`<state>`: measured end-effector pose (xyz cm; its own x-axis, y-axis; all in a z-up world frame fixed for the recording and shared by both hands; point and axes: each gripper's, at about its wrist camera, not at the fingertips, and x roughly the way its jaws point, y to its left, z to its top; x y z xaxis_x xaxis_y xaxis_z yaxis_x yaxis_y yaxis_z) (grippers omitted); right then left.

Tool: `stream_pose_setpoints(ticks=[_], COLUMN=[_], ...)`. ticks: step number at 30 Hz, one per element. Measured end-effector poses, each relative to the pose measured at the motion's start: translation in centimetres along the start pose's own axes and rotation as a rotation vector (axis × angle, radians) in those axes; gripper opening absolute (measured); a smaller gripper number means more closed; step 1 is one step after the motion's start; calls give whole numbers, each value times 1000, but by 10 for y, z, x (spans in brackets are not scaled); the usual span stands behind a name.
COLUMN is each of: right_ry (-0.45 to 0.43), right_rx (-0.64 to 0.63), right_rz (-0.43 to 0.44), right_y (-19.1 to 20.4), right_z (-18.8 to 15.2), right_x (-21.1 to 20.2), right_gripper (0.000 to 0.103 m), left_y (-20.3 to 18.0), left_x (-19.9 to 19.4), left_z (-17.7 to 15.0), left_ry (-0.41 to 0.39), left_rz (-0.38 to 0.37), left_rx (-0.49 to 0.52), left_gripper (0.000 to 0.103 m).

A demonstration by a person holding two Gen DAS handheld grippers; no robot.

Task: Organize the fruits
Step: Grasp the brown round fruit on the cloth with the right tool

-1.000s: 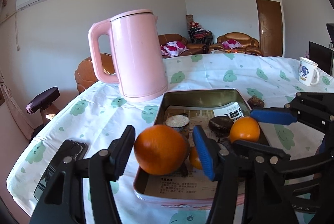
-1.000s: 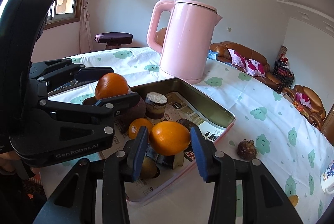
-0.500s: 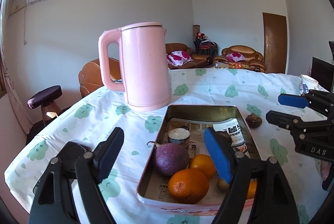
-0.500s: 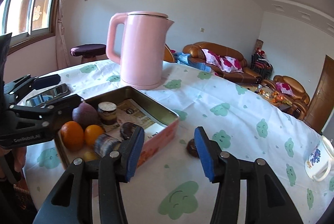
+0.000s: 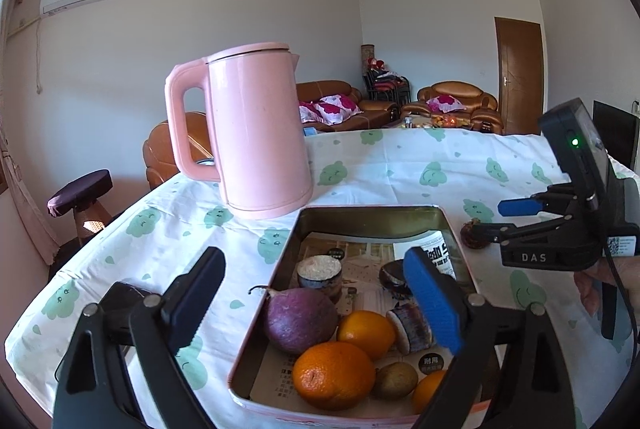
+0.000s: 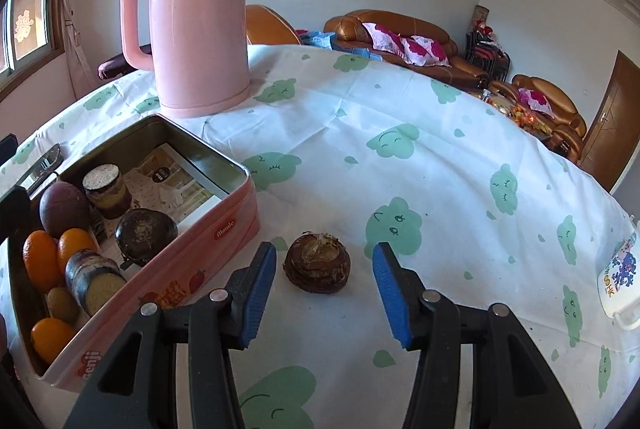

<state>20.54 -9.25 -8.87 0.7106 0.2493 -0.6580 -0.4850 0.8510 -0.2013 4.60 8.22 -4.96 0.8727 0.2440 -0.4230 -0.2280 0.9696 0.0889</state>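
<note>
A pink metal tin [image 5: 372, 214] [image 6: 224, 225] on the table holds several fruits: oranges [image 5: 334, 375] [image 6: 40, 261], a purple round fruit [image 5: 300, 315] [image 6: 64, 203], a kiwi [image 5: 395, 381] and dark brown ones [image 6: 146, 231]. A brown round fruit [image 6: 318, 263] [image 5: 474, 235] lies on the tablecloth just right of the tin. My left gripper [image 5: 316, 293] is open and empty, above the tin's near end. My right gripper [image 6: 324, 289] is open and empty, its fingers either side of the brown fruit, slightly short of it.
A tall pink kettle [image 5: 256, 133] [image 6: 192, 17] stands behind the tin. A dark phone [image 5: 128, 299] lies left of the tin. A white mug [image 6: 620, 281] sits at the right. The tablecloth [image 6: 440, 165] is white with green clouds.
Both grippers let go of their oranges, which now lie in the tin. The left gripper drew back and up. The right gripper swung right to the brown fruit on the cloth.
</note>
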Motion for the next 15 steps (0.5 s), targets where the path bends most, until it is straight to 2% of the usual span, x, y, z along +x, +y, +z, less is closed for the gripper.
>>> stream_pose_setpoints(ticks=[2,5,7,12,15], right_ry=[29,78,73,-1,-50], right_rx=[5,9,8,31,68], right_rz=[12,20,19,25,-16], right_y=[0,0,-1,-8,-27], right_z=[2,3,2,-12,-26], right_x=[11,23,22,-10,-39], right_gripper=[52,41,41,41,41], left_y=[1,1,0,-17,-38], left_x=[2,4,5,1,-2], left_z=[3,9,12,21,28], left_ry=[2,2,3,-10,-18], left_rz=[8,15,15,-18,-48], left_rx=[-2,-4,-3,10,39], left_gripper=[93,97,97,97,97])
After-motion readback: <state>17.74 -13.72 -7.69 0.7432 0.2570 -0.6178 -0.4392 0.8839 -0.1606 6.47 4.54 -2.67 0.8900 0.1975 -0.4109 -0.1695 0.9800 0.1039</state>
